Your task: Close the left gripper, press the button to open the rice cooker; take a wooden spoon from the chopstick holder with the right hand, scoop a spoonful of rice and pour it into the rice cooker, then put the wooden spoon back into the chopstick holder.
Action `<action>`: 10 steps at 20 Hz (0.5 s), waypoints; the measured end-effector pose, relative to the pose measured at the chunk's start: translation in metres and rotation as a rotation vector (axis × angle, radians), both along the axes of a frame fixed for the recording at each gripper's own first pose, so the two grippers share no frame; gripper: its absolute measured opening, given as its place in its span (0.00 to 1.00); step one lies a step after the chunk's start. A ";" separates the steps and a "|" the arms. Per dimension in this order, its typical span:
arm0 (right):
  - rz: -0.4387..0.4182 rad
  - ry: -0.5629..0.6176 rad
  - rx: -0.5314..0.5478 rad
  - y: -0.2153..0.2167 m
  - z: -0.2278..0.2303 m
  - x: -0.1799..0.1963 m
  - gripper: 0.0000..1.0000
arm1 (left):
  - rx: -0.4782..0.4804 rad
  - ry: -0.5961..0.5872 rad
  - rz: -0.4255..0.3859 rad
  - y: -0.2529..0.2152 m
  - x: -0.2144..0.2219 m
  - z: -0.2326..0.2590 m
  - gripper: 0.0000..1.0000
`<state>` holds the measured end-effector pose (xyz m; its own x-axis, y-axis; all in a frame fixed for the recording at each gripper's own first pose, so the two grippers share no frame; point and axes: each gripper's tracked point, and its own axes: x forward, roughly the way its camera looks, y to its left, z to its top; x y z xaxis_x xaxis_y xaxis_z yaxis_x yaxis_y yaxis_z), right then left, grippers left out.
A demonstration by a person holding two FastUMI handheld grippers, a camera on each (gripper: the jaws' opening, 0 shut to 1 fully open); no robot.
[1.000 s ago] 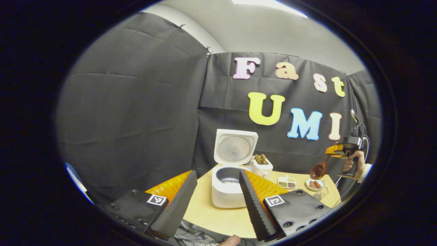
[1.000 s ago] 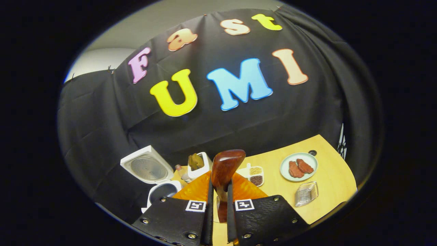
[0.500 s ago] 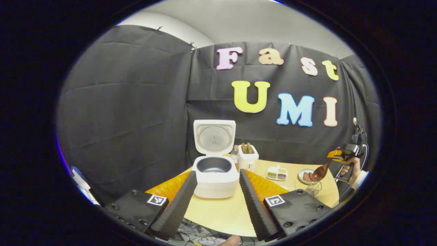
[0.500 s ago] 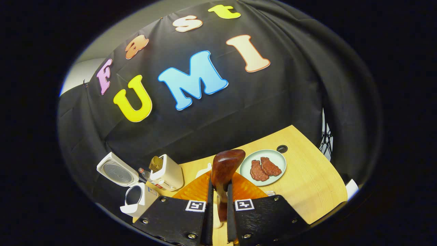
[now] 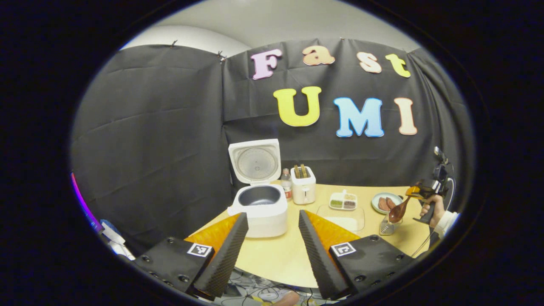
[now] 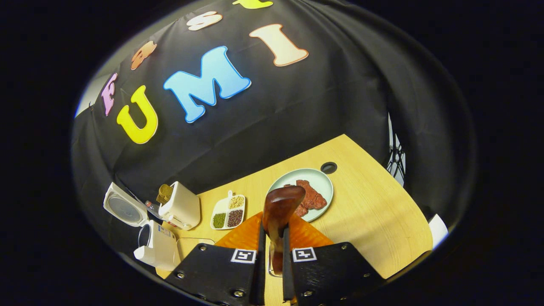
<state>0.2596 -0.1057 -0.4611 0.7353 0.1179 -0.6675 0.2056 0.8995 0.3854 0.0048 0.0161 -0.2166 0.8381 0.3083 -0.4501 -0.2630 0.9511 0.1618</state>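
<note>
The white rice cooker (image 5: 260, 208) stands open on the table, lid (image 5: 254, 160) upright, pot dark inside. My left gripper (image 5: 273, 215) is open, hanging short of the cooker with nothing between its fingers. My right gripper (image 6: 273, 227) is shut on the handle of the wooden spoon (image 6: 282, 203). In the left gripper view that spoon (image 5: 397, 212) hangs bowl-down from the right gripper (image 5: 420, 190), just above a small wire chopstick holder (image 5: 386, 228) at the table's right end. A clear rice tray (image 5: 342, 217) lies mid-table. The cooker (image 6: 155, 250) also shows at lower left in the right gripper view.
A white toaster (image 5: 302, 190) and a small bottle (image 5: 287, 189) stand right of the cooker. A divided dish of beans (image 6: 228, 212) and a plate with meat (image 6: 327, 180) lie near the spoon. The round wooden table (image 6: 382, 212) ends at black cloth walls.
The left gripper has pulled back from the cooker, which now looks smaller. The right gripper has carried the spoon rightward and down, over the wire holder.
</note>
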 end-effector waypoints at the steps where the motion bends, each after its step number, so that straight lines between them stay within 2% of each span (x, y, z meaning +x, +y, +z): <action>1: -0.003 0.015 0.008 0.000 -0.009 -0.001 0.17 | 0.008 0.002 -0.006 -0.004 0.001 0.000 0.86; 7: -0.024 0.075 0.028 -0.011 -0.044 -0.009 0.17 | 0.021 0.023 -0.023 -0.025 0.006 -0.004 0.86; 10: -0.042 0.089 0.097 -0.015 -0.048 -0.012 0.17 | 0.011 0.026 -0.031 -0.033 0.009 -0.007 0.87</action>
<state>0.2475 -0.1205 -0.5093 0.6790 0.1557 -0.7174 0.2795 0.8489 0.4487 0.0140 -0.0173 -0.2233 0.8357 0.2872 -0.4682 -0.2288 0.9570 0.1786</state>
